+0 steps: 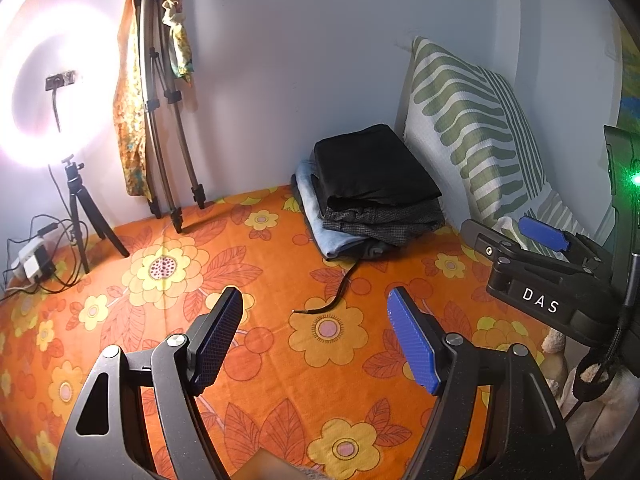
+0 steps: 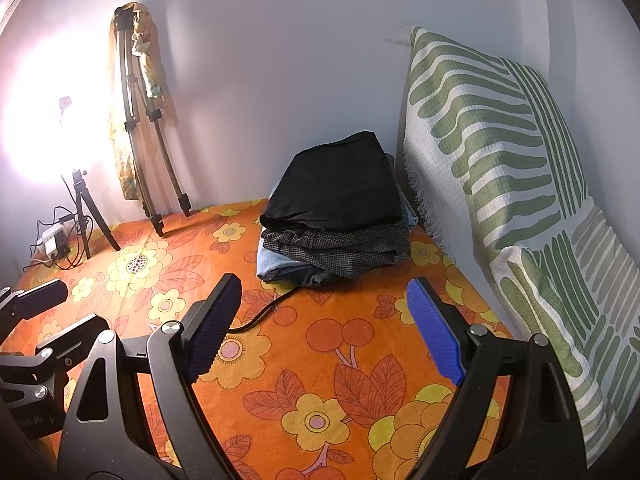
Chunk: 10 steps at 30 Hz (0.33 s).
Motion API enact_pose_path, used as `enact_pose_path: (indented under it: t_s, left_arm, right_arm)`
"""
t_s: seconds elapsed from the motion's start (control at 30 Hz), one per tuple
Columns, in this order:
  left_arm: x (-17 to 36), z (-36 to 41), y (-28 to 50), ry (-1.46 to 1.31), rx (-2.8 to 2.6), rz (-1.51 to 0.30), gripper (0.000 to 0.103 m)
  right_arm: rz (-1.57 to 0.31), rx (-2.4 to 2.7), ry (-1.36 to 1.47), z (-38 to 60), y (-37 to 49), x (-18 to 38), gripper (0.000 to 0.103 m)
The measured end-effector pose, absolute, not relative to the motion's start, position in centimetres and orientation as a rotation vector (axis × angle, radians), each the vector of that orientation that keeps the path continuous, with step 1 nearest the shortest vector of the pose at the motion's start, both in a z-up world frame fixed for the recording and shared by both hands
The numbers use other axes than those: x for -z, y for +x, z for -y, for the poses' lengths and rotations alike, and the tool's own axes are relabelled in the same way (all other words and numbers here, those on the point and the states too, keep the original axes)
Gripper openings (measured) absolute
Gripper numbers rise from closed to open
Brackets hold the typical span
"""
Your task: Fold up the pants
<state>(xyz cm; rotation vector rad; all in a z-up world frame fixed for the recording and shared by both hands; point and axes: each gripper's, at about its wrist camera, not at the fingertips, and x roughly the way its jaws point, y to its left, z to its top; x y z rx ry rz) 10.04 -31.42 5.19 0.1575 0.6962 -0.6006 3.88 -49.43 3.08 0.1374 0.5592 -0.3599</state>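
Bed sheet, orange with flowers: the wide stretch in front of both grippers carries no loose garment that I can see. Striped pillow leans on the wall at the right.

The pants sit in a stack at the back of the bed, just beside the pillow: black pair on top, grey checked pair under it, light blue pair at the bottom. All are folded flat, edges roughly lined up, the stack tilting slightly. A black drawstring trails out from under it onto the sheet.

Left gripper and right gripper both hover over the sheet, fingers spread wide, gripping nothing.

I judge this fits either a gap between garments or the end of the job, and I can't tell which. If another pair comes: lay it flat on the free sheet, pinch waistband and hem at the corners, keep both grippers level so the fold lands square, and keep clear of the drawstring.
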Motion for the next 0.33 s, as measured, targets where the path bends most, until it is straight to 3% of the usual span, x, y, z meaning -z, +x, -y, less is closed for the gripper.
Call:
enact_pose_path:
  t_s: [0.33]
  left_arm:
    - [-5.17,31.07,10.04,0.157,0.591,-0.694,0.075]
  right_arm:
    - [-0.563,0.348,0.141,49.40,4.12,-2.81,0.087]
